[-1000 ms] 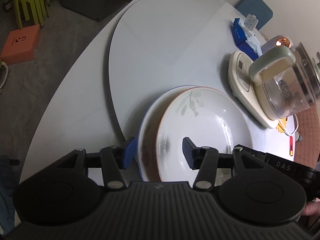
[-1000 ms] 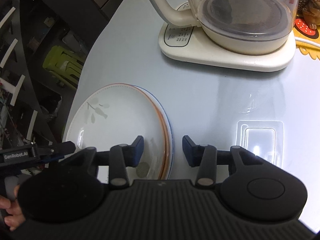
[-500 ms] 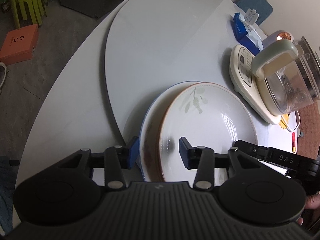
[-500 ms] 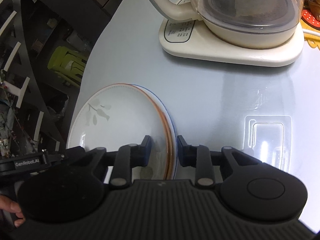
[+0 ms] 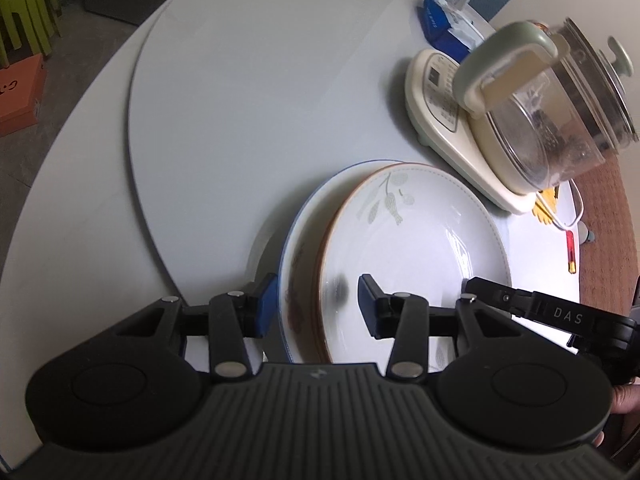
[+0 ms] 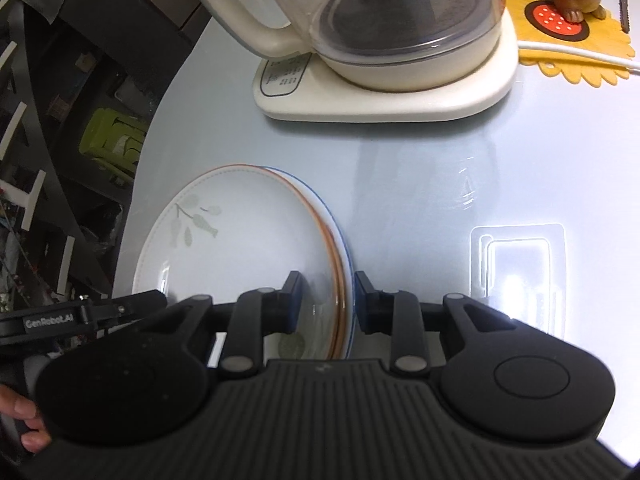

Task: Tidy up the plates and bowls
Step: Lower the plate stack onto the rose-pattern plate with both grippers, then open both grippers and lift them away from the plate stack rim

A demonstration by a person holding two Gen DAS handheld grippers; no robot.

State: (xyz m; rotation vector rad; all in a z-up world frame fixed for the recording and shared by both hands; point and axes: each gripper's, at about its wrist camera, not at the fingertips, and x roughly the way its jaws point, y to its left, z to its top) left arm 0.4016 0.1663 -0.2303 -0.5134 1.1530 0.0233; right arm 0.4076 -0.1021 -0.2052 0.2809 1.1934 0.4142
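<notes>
Two plates lie stacked on the white table. The top plate has an orange rim and a leaf print; the blue-rimmed plate under it sticks out to the left. My left gripper is shut on the stack's left edge, one pad outside the blue rim and one on the top plate. In the right wrist view the top plate and the blue rim sit between the pads of my right gripper, which is shut on the stack's right edge. Each gripper's tip shows at the other view's lower edge.
A glass kettle on a cream base stands just beyond the plates, also large in the right wrist view as the kettle. A round turntable fills the table's middle. A blue tissue pack, a yellow mat and a clear plastic tray lie around.
Both grippers' jaws have narrowed onto the plate stack's edges. The kettle has since grown larger in both views while the plates stay between the fingers.
</notes>
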